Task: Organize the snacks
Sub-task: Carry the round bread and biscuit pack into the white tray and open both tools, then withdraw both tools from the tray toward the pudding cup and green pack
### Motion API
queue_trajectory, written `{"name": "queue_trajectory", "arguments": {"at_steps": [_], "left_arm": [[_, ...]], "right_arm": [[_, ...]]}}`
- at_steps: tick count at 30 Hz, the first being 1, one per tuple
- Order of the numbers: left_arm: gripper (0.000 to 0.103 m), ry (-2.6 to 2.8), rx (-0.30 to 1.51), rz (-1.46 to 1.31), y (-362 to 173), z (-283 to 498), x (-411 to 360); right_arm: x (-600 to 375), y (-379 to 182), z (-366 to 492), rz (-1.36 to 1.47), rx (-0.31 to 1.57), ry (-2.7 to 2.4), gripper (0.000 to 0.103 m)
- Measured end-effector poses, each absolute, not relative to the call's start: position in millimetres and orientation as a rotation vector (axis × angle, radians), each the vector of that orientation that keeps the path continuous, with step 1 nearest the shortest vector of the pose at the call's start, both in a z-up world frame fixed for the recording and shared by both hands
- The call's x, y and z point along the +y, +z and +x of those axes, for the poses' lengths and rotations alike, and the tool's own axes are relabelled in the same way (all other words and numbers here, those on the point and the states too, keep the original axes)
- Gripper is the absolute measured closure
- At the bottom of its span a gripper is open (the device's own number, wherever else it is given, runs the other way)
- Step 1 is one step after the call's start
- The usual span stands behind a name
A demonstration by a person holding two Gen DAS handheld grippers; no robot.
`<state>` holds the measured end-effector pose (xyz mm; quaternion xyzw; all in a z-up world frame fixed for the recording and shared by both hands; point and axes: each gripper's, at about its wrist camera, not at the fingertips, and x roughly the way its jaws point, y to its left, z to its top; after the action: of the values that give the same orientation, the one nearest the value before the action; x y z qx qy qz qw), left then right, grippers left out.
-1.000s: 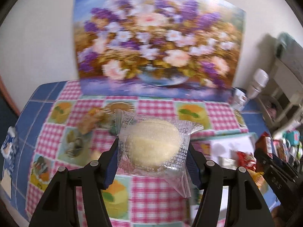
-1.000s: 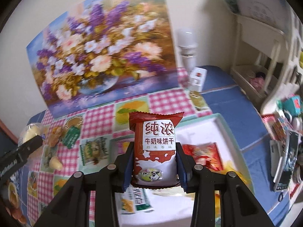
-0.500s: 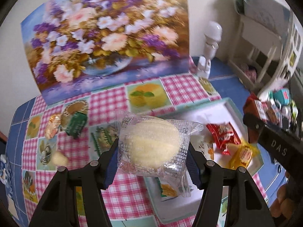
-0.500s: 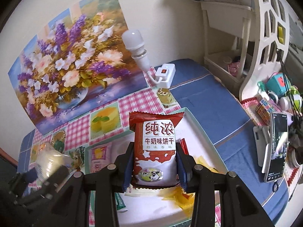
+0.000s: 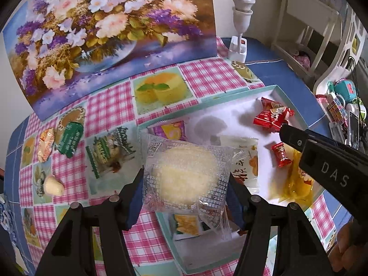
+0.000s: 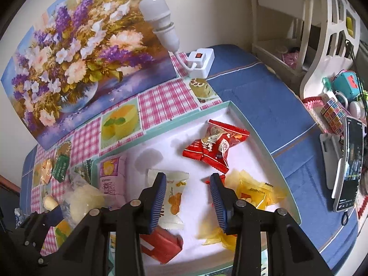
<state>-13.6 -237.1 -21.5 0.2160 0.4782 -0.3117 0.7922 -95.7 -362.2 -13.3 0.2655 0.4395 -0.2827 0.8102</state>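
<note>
While my left tool (image 5: 185, 181) stays clamped on the clear-wrapped round cake (image 5: 187, 177) above the tray's (image 6: 253, 135) near corner, my right tool (image 6: 187, 189) stands apart, empty. Risk: releasing now may drop the cake across the rim onto the counter (image 5: 110, 105).

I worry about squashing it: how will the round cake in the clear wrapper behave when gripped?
The cake looks pale and spongy, so the left gripper could probably dent it. Its glossy wrapper hangs loose below, so it may slip. Held by its edges without sagging, probably light.
</note>
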Motion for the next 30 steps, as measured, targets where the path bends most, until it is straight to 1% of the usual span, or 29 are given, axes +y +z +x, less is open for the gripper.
{"name": "queue_trajectory", "arguments": {"at_steps": [16, 22, 26, 30], "left_arm": [[0.036, -0.688, 1.062, 0.493, -52, -16, -253], [0.031, -0.710, 1.072, 0.472, -51, -16, -253], [0.022, -0.724, 1.061, 0.464, -46, -18, -253], [0.022, -0.723, 1.057, 0.464, -40, -19, -252]], "right_arm": [[-363, -30, -92, 0.583, 0.997, -0.604, 0.061], [-362, -32, -92, 0.586, 1.000, -0.605, 0.061], [-362, -32, -92, 0.586, 0.998, -0.607, 0.060], [-362, -30, -92, 0.585, 0.994, -0.609, 0.060]]}}
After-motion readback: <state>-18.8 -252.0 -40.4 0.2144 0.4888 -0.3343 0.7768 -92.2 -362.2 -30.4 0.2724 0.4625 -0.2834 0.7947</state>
